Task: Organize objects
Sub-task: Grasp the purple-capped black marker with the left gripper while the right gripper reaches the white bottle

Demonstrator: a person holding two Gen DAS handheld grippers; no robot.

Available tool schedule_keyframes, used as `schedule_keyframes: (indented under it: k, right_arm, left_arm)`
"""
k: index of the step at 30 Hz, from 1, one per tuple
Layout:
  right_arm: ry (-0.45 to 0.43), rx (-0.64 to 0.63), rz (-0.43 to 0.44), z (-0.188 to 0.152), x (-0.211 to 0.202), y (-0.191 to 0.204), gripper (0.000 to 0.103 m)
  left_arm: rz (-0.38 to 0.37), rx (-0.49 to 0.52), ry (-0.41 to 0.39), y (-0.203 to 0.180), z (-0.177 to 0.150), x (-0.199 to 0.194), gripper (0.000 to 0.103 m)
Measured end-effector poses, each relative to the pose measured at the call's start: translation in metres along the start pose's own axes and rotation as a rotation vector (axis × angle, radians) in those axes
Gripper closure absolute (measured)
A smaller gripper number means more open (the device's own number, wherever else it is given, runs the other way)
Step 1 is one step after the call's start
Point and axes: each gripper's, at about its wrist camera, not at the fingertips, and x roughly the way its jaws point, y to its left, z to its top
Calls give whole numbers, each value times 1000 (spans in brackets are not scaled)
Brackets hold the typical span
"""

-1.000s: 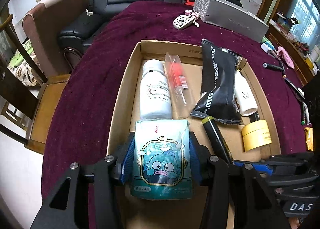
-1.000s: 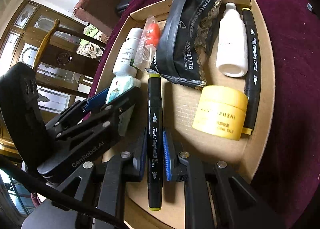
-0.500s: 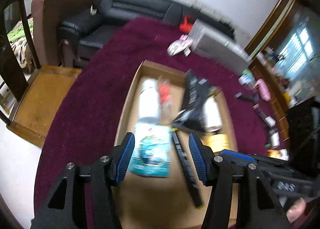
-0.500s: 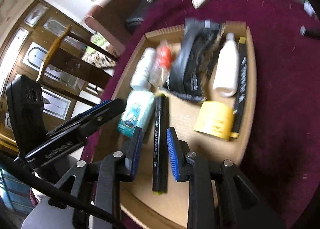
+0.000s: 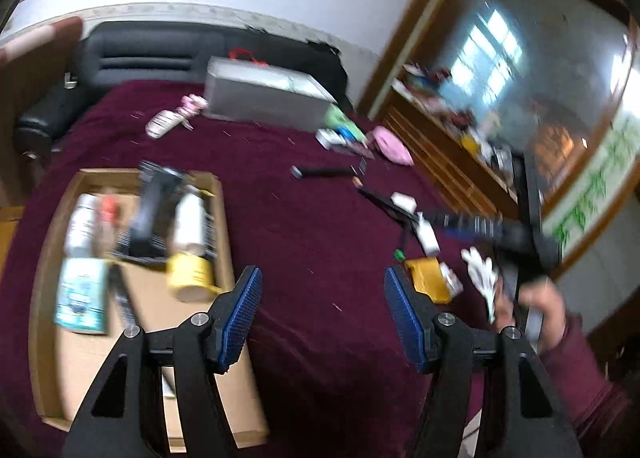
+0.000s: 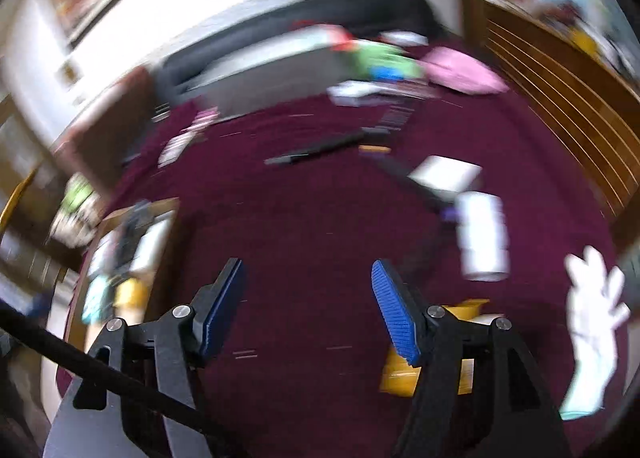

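Blurrily, the left wrist view looks over a maroon tablecloth (image 5: 304, 218). The left gripper (image 5: 322, 314) has its blue pads spread and still widening, with only cloth between them. Off to the left sits the cardboard tray (image 5: 224, 226), holding a teal packet (image 5: 82, 294), a yellow jar (image 5: 190, 272), a white bottle (image 5: 188, 218) and a black pouch (image 5: 154, 198). To the right lie a yellow box (image 5: 426, 278) and a white glove (image 5: 482, 270); a hand (image 5: 540, 310) in a maroon sleeve grips the other tool.

From the right wrist view, the right gripper (image 6: 306, 298) is likewise parting its jaws over bare cloth, grasping nothing. The tray (image 6: 168, 210) is at the far left, a white cylinder (image 6: 482, 238) and the glove (image 6: 596, 310) at the right, all heavily smeared.
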Motion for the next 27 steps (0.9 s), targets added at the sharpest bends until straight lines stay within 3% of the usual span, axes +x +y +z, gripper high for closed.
schedule_keyframes:
  k: [2,4,7,10,14,19,21,24,27]
  right_arm:
    - [8,52,-44,14,0,-35,38]
    - [21,48,-42,26,6,-44,38]
    - [23,27,-18,47,20,-45,38]
    - [85,-7,52,72,47,-37,38]
    - [166,-86,2,91,93,-24,39]
    - [272,-73,-73,92,143,-24,39]
    - [331,-41,-1,85,151,-20,39]
    - [388,-7,201,70,139,-7,39]
    - [324,-27,247,60,105,-2,39]
  left_arm:
    - [-21,-6,42,-11,-7,21,46]
    - [-18,-41,67,-18,-12,39,46]
    - [-2,-67,85,-27,-15,57,46]
    - [3,-44,104,-36,-19,63,46]
    - [33,-45,99,-29,-21,60,46]
    - [64,-112,119,-5,-21,67,46]
    - [59,-130,123,3,-22,69,46]
    - [53,-144,124,11,-22,71,46]
    - [46,-145,125,15,-21,73,46]
